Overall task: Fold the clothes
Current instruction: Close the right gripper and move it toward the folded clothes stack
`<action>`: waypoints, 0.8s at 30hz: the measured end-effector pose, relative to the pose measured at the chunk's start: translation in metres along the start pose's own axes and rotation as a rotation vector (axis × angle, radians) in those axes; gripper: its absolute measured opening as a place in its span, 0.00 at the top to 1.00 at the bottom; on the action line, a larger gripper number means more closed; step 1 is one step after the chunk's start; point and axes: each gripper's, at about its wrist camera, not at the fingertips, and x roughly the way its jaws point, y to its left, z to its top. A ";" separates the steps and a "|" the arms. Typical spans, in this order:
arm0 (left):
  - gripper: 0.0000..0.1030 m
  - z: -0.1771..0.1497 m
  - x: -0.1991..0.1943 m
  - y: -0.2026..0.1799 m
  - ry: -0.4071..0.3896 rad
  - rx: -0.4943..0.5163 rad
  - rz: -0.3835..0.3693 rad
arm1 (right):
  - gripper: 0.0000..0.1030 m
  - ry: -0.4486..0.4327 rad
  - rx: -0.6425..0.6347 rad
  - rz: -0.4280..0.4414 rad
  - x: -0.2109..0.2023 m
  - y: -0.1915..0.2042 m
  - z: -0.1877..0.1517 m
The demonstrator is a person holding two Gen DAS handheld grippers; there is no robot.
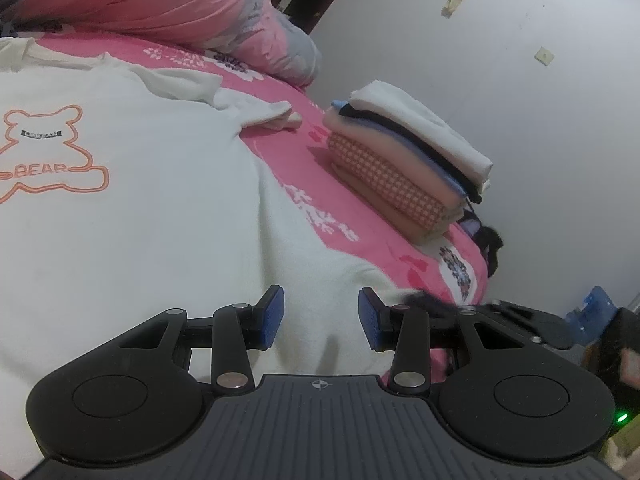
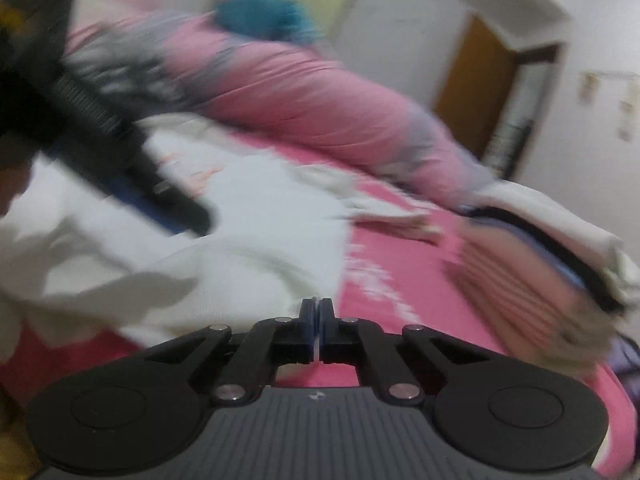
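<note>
The white bear T-shirt (image 1: 152,200) lies spread on the pink bed (image 1: 296,160), folded stack (image 1: 404,160) at 2 o'clock. Your left claw (image 1: 320,316) gapes wide over the hem; your right claw (image 2: 317,320) is pinched together, apparently on thin white cloth. Grip the hem corners evenly, lifting both together.
</note>
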 end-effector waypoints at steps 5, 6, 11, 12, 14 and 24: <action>0.60 -0.007 0.013 0.000 0.049 0.010 0.014 | 1.00 0.067 0.169 -0.022 -0.005 -0.020 -0.019; 0.60 -0.009 0.016 0.001 0.061 0.012 0.017 | 1.00 0.086 0.189 -0.027 -0.005 -0.023 -0.023; 0.60 -0.019 0.025 0.002 0.106 0.030 0.048 | 1.00 0.143 0.283 -0.048 -0.007 -0.045 -0.036; 0.60 -0.019 0.026 0.003 0.106 0.026 0.050 | 0.99 0.155 0.317 -0.011 -0.001 -0.051 -0.036; 0.60 -0.019 0.026 0.003 0.104 0.018 0.049 | 0.98 0.177 0.387 0.064 0.011 -0.062 -0.035; 0.60 -0.020 0.027 0.000 0.091 0.062 0.073 | 0.57 0.286 0.730 0.444 0.073 -0.118 -0.032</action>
